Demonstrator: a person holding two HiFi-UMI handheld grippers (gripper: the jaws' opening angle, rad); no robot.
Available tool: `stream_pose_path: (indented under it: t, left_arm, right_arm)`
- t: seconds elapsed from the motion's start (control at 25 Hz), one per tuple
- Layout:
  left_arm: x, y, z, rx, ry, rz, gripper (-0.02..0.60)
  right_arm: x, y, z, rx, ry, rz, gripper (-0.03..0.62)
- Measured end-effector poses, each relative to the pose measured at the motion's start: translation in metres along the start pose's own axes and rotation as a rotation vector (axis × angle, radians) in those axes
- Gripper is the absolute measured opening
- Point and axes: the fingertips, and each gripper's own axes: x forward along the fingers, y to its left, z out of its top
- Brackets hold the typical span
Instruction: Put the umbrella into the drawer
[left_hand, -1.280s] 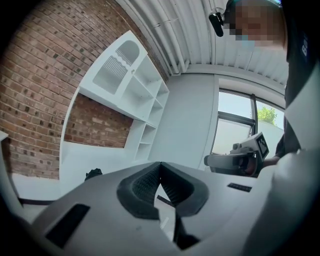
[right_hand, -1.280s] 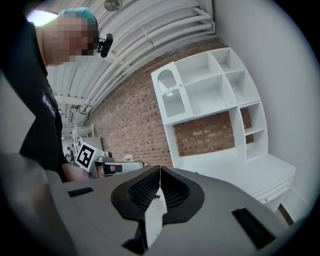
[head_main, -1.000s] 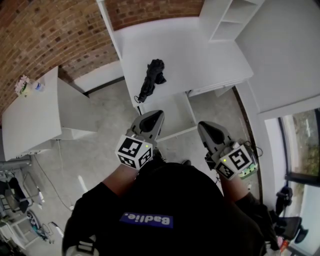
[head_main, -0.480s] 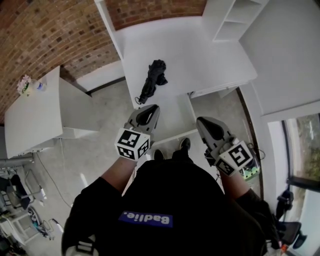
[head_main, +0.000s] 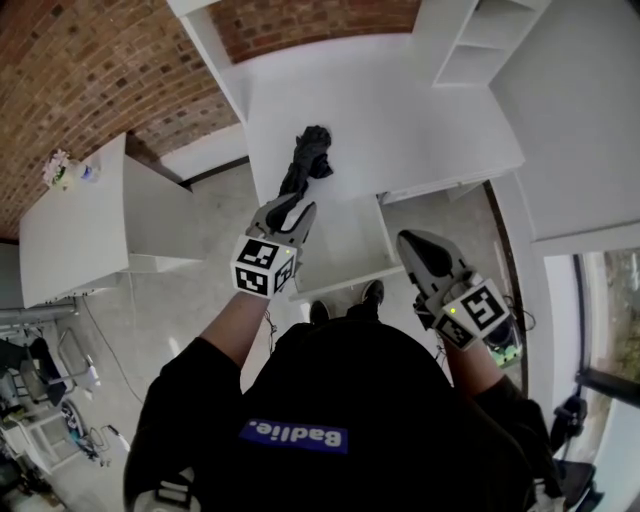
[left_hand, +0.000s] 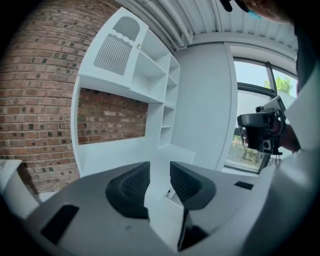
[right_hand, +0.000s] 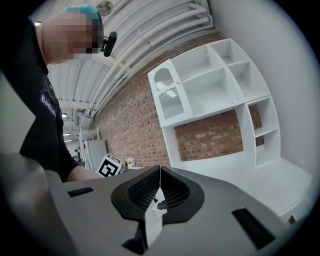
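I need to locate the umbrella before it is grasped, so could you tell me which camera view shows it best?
The head view: the black umbrella lies folded on the white desk. Neither gripper view shows it, only shelves and brick wall.

A white desk top (head_main: 400, 110), folded black umbrella (head_main: 305, 160) lying on it

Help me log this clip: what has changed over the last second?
The left gripper has reached forward toward the near end of the umbrella; its jaws have just been opening, with nothing between them yet. Nothing was taken hold of. The umbrella lies as before on the white desk, and the right gripper stays shut and empty.
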Motion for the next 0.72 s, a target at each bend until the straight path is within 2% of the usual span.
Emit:
stream_pose_path:
  t: [0.28,0.72]
  left_arm:
    - [0.044,0.031,-0.014,0.028,0.095,0.050,0.170]
    - [0.108,0.071,-0.049,0.083,0.240,0.075,0.218]
  right_arm:
    - [-0.002,-0.035,0.003,0.050,-0.002,-0.010,0.031]
    - [-0.003,-0.070,-0.003,0.074,0.010,-0.042,0.031]
